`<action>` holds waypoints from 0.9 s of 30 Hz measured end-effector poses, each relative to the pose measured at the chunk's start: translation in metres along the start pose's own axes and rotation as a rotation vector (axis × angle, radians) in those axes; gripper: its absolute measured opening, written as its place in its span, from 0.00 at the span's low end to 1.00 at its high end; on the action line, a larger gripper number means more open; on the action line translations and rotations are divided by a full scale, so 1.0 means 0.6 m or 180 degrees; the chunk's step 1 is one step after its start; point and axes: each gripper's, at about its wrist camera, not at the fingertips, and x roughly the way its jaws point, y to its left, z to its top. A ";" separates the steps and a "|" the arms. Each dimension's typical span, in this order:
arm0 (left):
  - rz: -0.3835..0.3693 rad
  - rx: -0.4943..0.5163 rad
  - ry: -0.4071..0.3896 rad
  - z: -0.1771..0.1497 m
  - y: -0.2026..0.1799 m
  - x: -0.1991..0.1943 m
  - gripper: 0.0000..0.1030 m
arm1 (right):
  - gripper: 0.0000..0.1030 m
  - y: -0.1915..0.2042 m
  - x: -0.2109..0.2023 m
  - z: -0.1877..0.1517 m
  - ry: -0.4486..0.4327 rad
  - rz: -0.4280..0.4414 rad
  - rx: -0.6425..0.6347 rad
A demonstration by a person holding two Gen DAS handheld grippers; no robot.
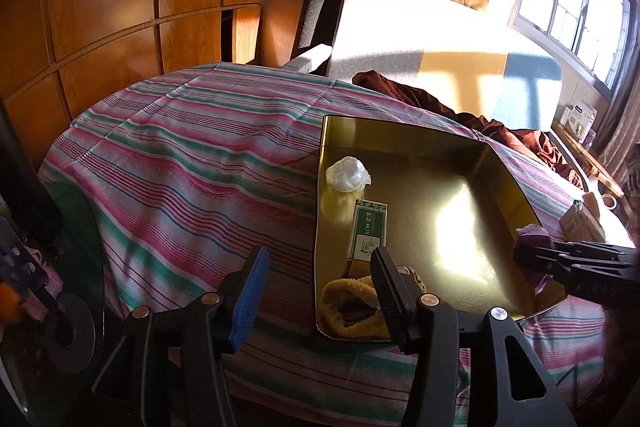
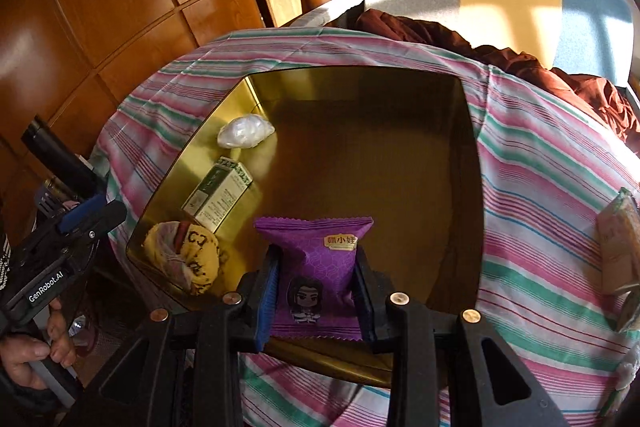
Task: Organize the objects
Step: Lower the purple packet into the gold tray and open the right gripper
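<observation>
Left wrist view: the tin [image 1: 404,143] is seen ahead and to the right of the left gripper [image 1: 320,291], on the striped cloth [image 1: 180,147]. Its left side is already lined with a white wad [image 1: 347,173], a green box [image 1: 369,229] and a yellow bundle [image 1: 352,311], which lies just beneath the right-hand finger. The left gripper's jaws are parted, with nothing pressed between them; no object is held. At the right edge the right gripper [image 1: 532,259] is seen over the tin's right rim, with a bit of purple at its tip.

Right wrist view: the purple packet [image 2: 316,267] is clamped by its sides between the right gripper's [image 2: 316,291] pads, its long axis running away from the camera, top edge farthest. It is held over the tin's near rim, and the bare floor [image 2: 380,167] lies straight ahead and slightly right of it. The coming move is judged to be a lowering into that bare part, clear of the green box and the yellow bundle at the left. The left gripper [image 2: 80,223] is seen off the tin's left rim, so the right hand is the nearer one.
</observation>
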 end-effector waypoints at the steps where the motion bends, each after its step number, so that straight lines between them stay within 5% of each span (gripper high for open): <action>1: 0.0000 -0.0008 0.0002 0.000 0.002 0.001 0.52 | 0.32 0.011 0.014 0.001 0.0043 0.0024 -0.0030; 8: 0.0004 -0.0042 0.0028 -0.003 0.007 0.005 0.54 | 0.36 0.048 0.069 -0.011 0.0236 0.0216 -0.0078; 12: 0.0015 -0.0039 0.0052 -0.007 0.006 0.009 0.54 | 0.54 0.054 0.068 -0.020 0.0230 0.0265 -0.0142; 16: 0.0022 -0.0009 0.0052 -0.009 0.001 0.010 0.57 | 0.69 0.051 0.046 -0.023 0.0127 0.0207 -0.0157; 27: 0.0015 0.0239 -0.0130 -0.003 -0.035 -0.014 0.68 | 0.81 -0.029 -0.068 -0.033 -0.0314 -0.0306 0.0005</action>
